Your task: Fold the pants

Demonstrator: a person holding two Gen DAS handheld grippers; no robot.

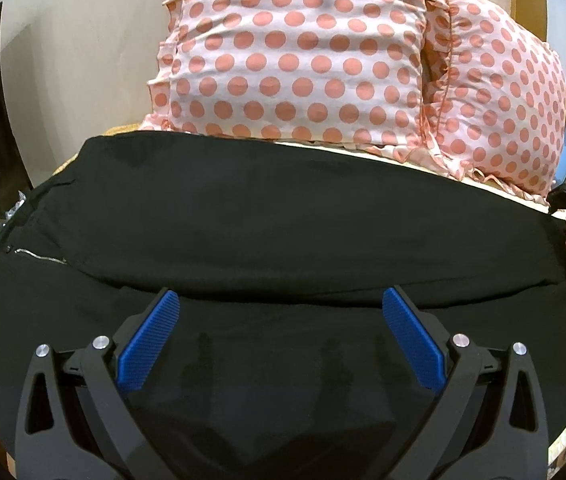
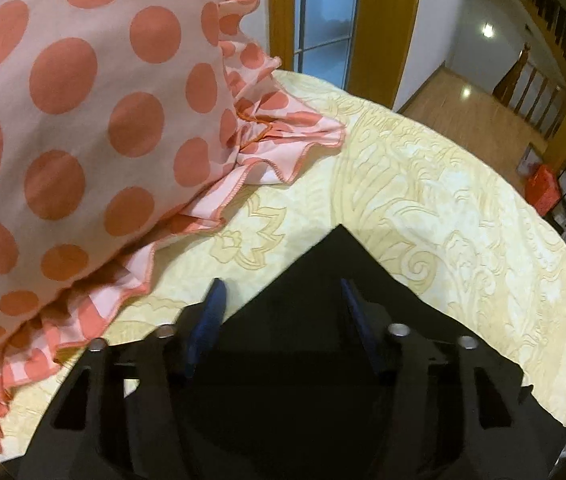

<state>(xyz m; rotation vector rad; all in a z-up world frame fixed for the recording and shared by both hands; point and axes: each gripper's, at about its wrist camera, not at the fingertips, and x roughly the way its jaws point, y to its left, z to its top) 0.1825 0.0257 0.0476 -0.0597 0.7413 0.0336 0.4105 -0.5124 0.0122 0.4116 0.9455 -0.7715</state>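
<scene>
Nearest in the left wrist view, the left gripper (image 1: 281, 304) hangs low over the black pants (image 1: 267, 216) with its blue pads (image 1: 151, 340) spread wide and nothing between them; it looks poised above a lengthwise fold edge, probably to pinch that edge for the next fold. The pants lie flat on the bed, long axis running left to right across the view, one half apparently already laid over the other. The zipper (image 1: 39, 255) and waist sit at the left end, so the leg ends point right.

In the right wrist view, the right gripper (image 2: 283, 300) is also spread wide and holds nothing, its fingers straddling a pointed corner of the pants (image 2: 323, 280), likely a leg hem, which rests on the cream bedspread (image 2: 423, 200). That placement suits grabbing the far end to bring it toward the waist.

Beyond the pants, two polka-dot pillows (image 1: 295, 48) lean at the far side of the bed, just past the cloth. Farther right, a doorway and wooden floor (image 2: 463, 112) show.
</scene>
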